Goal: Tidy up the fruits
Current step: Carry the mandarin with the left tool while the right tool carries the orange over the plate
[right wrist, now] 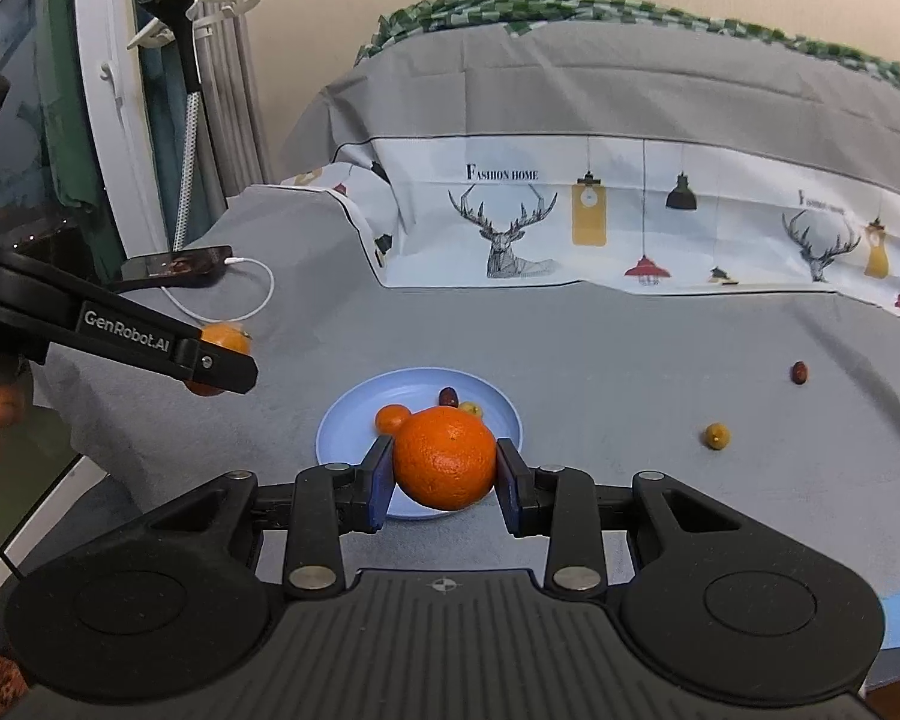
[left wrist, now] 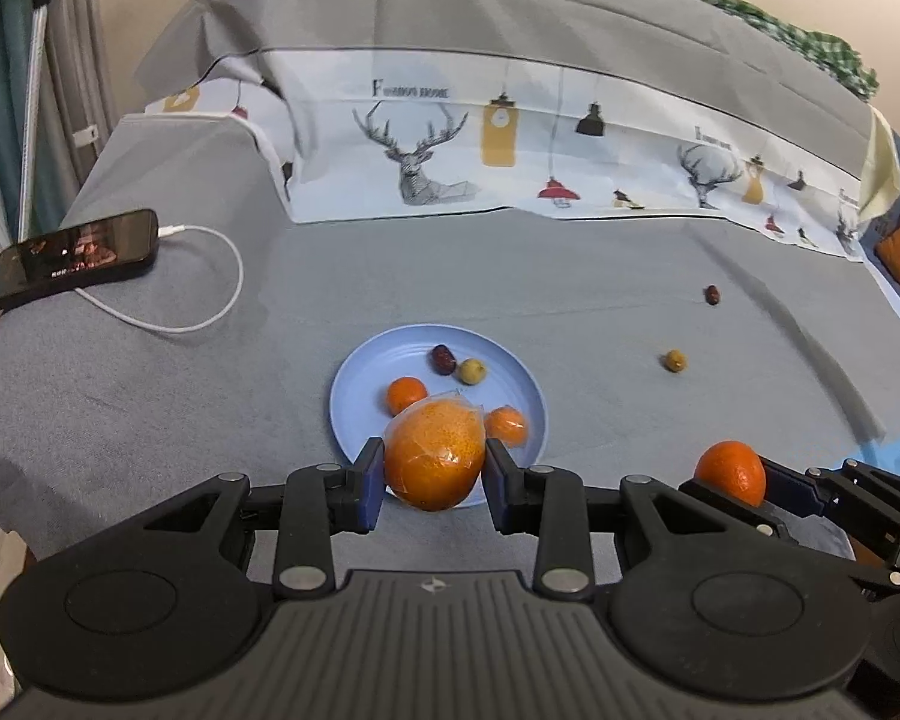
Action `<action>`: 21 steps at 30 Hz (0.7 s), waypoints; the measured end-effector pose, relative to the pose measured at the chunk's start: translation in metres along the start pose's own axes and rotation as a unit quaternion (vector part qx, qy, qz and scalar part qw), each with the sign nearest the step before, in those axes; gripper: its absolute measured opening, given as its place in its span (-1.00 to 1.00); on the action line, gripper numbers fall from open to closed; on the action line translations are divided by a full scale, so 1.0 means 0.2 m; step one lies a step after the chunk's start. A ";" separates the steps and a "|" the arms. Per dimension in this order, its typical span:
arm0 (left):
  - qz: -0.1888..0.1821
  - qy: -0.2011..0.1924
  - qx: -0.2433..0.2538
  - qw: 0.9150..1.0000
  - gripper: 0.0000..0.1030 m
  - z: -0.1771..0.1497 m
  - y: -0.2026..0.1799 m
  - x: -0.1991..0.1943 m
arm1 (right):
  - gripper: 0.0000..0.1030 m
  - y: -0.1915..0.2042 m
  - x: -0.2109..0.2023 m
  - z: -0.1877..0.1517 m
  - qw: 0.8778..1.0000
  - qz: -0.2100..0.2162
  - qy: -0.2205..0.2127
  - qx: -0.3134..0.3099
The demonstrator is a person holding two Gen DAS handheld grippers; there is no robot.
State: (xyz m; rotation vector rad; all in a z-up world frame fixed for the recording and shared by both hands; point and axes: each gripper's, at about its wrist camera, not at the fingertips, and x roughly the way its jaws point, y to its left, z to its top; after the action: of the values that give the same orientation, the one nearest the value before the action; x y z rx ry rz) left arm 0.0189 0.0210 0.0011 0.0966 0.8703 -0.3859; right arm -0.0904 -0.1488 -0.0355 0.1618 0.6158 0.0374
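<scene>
Two oranges are gripped at once: the left gripper [left wrist: 434, 474] has its jaws clamped on a plastic-wrapped orange [left wrist: 435, 455], and the right gripper [right wrist: 444, 471] pinches a bare orange [right wrist: 445, 458] between its blue pads. Just beyond both sets of jaws lies the blue plate [left wrist: 510, 378], holding two small mandarins [left wrist: 406, 394], a red date [left wrist: 442, 359] and a yellow-green fruit [left wrist: 471, 371]. Farther ahead and right of the jaws, another yellowish fruit [left wrist: 674, 360] and a date [left wrist: 713, 294] sit apart on the grey sheet [left wrist: 150, 396].

plastic-wrapped orange [left wrist: 435, 459] and bare orange [right wrist: 445, 457], each clamped over blue plate [left wrist: 354, 384] (five small fruits inside).
</scene>
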 end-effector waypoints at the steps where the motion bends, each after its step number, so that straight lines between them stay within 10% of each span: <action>1: 0.001 0.003 -0.003 1.000 -0.27 0.01 0.01 0.02 | -0.30 0.00 0.03 0.01 1.000 0.001 0.002 0.001; 21: 0.019 0.072 -0.004 0.997 -0.27 0.16 0.13 0.74 | -0.30 -0.05 0.80 0.04 0.996 0.000 0.092 -0.009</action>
State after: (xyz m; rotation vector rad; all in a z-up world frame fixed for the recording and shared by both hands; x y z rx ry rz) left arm 0.1380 -0.0052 -0.0918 0.1352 1.0107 -0.3422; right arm 0.0446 -0.1467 -0.1210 0.1417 0.7992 0.0589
